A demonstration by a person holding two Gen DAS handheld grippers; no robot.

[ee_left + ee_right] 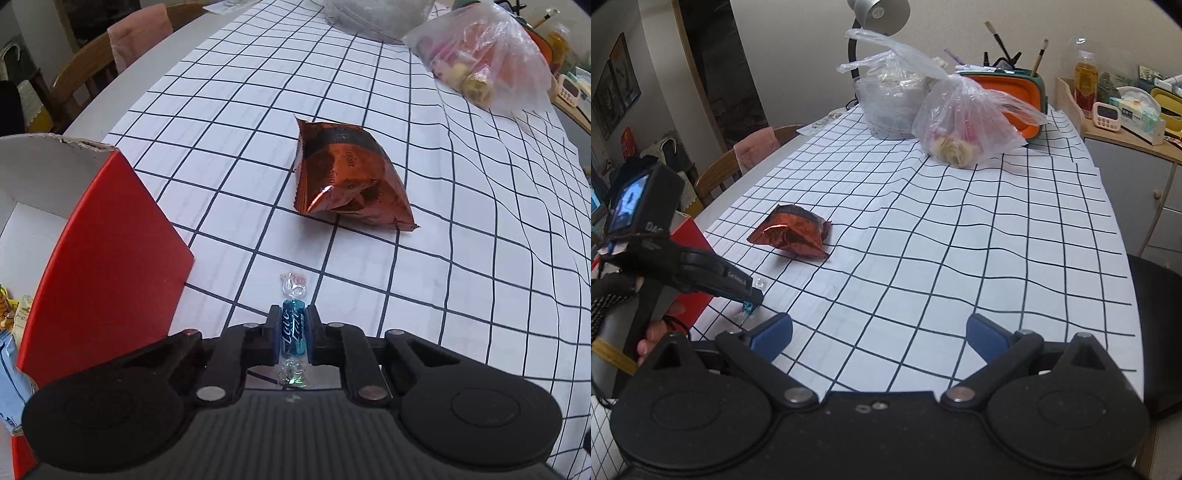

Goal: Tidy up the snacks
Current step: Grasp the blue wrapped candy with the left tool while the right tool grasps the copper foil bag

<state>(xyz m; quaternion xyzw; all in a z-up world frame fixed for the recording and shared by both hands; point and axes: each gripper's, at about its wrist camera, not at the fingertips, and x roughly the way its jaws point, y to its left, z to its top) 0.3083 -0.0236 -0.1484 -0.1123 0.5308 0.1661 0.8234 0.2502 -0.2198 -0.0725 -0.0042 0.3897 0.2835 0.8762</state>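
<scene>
While the left tongs point steeply down at the desk, their two dark pads are pressed against the sides of a blue-wrapped candy, and the clear twisted ends of its wrapper stick out ahead of the fingers and behind them. No earlier view is at hand, so only this closed grip can be told. From the right wrist view the same tongs reach in from the left edge, a person's hand gripping the handle below, and the candy shows as a small blue speck at the tips, low over the checked cloth; whether it touches the cloth I cannot tell.

Just to the left of the held candy stands a red box with a white inside and an open top; a few packets show at the left edge beside it, too cropped to name. Farther up the desk, well apart from the candy, a copper-red foil snack bag lies on the cloth, puffed and crinkled. Beyond it near the far edge sits a clear plastic bag with pale and pink items inside.

The right tongs hover over bare cloth with their blue pads spread wide and nothing between them.
</scene>
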